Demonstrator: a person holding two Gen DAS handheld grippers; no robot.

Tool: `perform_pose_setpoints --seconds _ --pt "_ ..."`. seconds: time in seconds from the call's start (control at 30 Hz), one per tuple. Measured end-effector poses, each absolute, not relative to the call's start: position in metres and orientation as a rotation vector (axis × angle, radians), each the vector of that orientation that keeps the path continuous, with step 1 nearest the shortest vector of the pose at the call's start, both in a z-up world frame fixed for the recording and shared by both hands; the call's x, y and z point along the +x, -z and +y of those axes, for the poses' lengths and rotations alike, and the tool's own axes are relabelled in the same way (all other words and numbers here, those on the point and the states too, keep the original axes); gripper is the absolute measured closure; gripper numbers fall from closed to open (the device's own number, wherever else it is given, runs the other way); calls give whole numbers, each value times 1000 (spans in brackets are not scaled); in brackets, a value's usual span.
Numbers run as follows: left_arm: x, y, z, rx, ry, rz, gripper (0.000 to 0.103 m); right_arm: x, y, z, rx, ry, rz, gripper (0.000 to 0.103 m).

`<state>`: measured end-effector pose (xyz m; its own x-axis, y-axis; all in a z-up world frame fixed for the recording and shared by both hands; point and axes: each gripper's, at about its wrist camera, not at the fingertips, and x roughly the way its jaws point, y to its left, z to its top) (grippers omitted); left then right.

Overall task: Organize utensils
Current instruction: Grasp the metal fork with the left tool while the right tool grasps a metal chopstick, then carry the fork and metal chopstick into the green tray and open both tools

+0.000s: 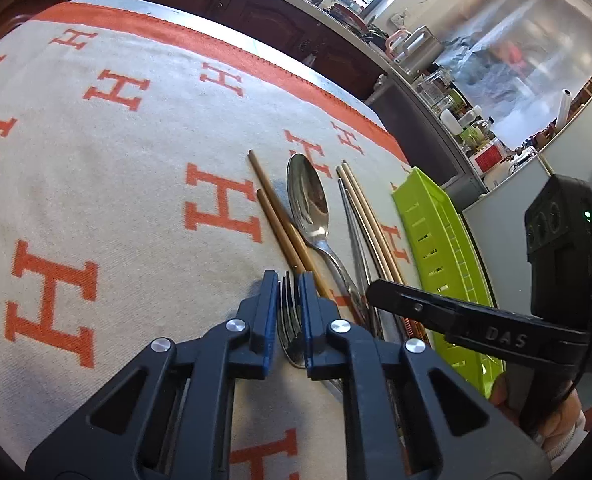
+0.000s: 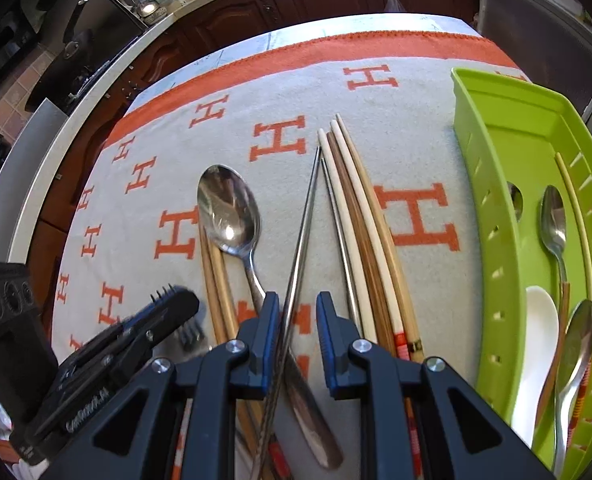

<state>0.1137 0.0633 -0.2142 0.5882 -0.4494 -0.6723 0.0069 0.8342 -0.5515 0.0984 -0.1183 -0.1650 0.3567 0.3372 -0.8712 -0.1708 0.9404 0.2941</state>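
Note:
My left gripper is shut on a steel fork, tines pointing away, just above the H-patterned cloth. It also shows in the right wrist view. My right gripper is open, its jaws on either side of a steel chopstick that crosses toward the left jaw. A second steel chopstick lies beside it. A large steel spoon lies over brown chopsticks. Several wooden chopsticks lie right of centre.
A green slotted tray stands at the right, holding steel spoons, a white spoon and a pale chopstick. Dark cabinets and a counter run behind the table.

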Motion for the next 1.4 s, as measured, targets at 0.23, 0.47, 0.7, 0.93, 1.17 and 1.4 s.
perform_pose_setpoints --seconds 0.23,0.47,0.7,0.93,1.17,1.4 --pt "114 213 51 -481 291 927 103 98 165 -103 -5 -278 1129 97" --pt "118 210 51 -477 315 981 103 92 159 -118 70 -318 1122 97" --pt "110 190 55 -477 339 1004 103 74 135 -135 145 -366 1078 97" --pt "104 147 43 -447 393 983 103 59 108 -171 215 -358 1012 97" --pt "114 99 -12 -334 470 960 103 56 92 -228 283 -281 957 97" --pt "133 77 -84 -190 520 985 103 59 96 -268 293 -205 938 97"
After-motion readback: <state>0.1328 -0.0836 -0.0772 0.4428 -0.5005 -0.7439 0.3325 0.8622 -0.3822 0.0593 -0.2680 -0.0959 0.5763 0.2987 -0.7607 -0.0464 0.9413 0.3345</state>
